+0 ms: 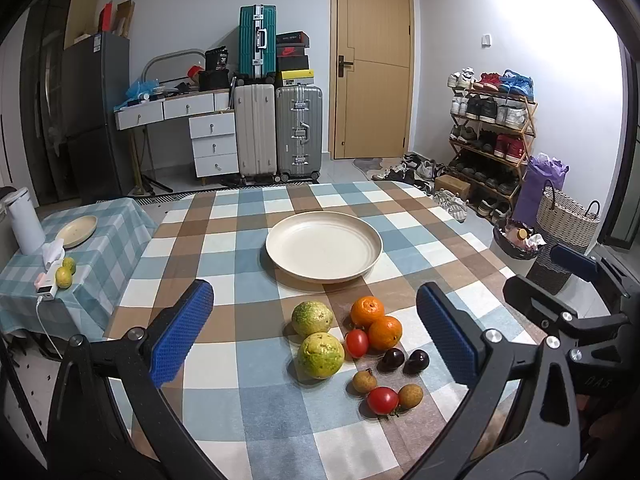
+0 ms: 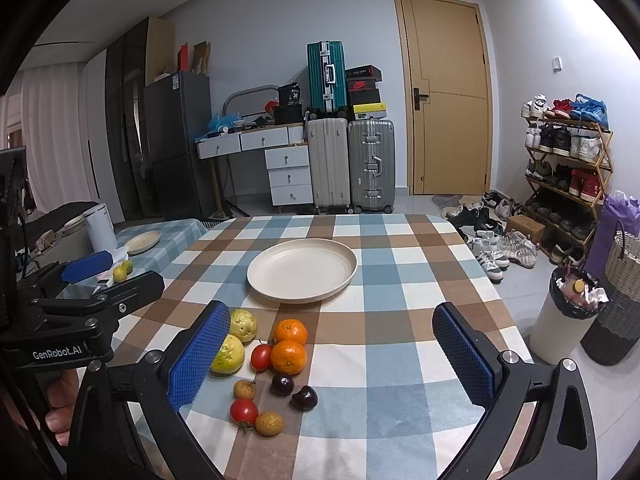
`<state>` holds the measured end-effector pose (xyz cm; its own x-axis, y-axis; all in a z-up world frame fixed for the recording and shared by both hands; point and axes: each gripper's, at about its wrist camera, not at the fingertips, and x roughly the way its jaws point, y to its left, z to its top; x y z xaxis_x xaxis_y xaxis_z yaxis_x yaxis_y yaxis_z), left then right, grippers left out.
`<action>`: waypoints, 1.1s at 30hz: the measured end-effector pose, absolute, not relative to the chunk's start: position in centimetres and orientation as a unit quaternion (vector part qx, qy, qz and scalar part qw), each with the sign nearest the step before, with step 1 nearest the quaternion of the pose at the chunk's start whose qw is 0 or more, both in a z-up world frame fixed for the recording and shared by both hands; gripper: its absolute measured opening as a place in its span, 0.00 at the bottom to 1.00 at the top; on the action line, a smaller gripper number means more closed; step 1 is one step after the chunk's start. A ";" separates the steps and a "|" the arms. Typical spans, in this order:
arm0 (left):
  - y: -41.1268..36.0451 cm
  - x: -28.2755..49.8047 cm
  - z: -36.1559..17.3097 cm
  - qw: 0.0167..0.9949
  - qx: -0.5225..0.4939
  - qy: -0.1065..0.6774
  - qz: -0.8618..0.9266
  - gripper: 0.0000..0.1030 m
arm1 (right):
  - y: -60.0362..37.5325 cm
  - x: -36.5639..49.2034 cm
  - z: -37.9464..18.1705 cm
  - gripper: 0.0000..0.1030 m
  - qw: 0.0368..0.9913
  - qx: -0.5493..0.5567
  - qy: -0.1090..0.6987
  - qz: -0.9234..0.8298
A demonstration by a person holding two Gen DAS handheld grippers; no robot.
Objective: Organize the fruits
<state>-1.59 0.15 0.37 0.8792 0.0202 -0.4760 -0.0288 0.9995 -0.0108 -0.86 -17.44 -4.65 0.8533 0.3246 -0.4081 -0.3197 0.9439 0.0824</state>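
**On the checked cloth, both grippers wide apart over the fruit**

At the bottom of the left wrist view, the left gripper (image 1: 314, 332) has its blue-padded fingers spread wide, holding nothing. The right gripper (image 2: 332, 364), low in its own view, is equally wide and empty, and it also shows at the right edge of the left wrist view.

Just beyond the fingers, low centre in both frames, the fruit lies in a loose cluster on the table covered with a blue, brown and white checked cloth (image 1: 224, 240). Nearest are a round red tomato (image 1: 383, 400) and two small tan longans (image 1: 364, 381) beside it. Behind those sit two dark purple plums (image 1: 404, 360). Next come two yellow-green guavas (image 1: 320, 354) at the left, a second, oval red tomato (image 1: 357, 343) in the middle, and two orange mandarins (image 1: 376, 322) touching each other.

Farther back, mid-frame, stands a large round cream plate (image 1: 324, 276), with no fruit on it, apart from the cluster.

At the left edge, a lower side table (image 1: 100, 248) carries two more green citrus fruits (image 1: 66, 272).
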 end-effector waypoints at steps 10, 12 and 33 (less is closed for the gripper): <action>0.1 -1.8 0.5 0.970 -0.007 0.244 0.012 0.99 | -17.5 -0.8 -4.8 1.00 0.959 0.007 0.221 0.180; 0.0 -1.8 0.4 0.970 -0.007 0.242 0.013 0.99 | -17.5 -0.8 -4.7 1.00 0.958 0.007 0.221 0.182; -0.2 -1.7 -0.4 0.967 -0.009 0.255 0.016 0.99 | -17.4 0.2 -6.1 1.00 0.949 0.026 0.251 0.188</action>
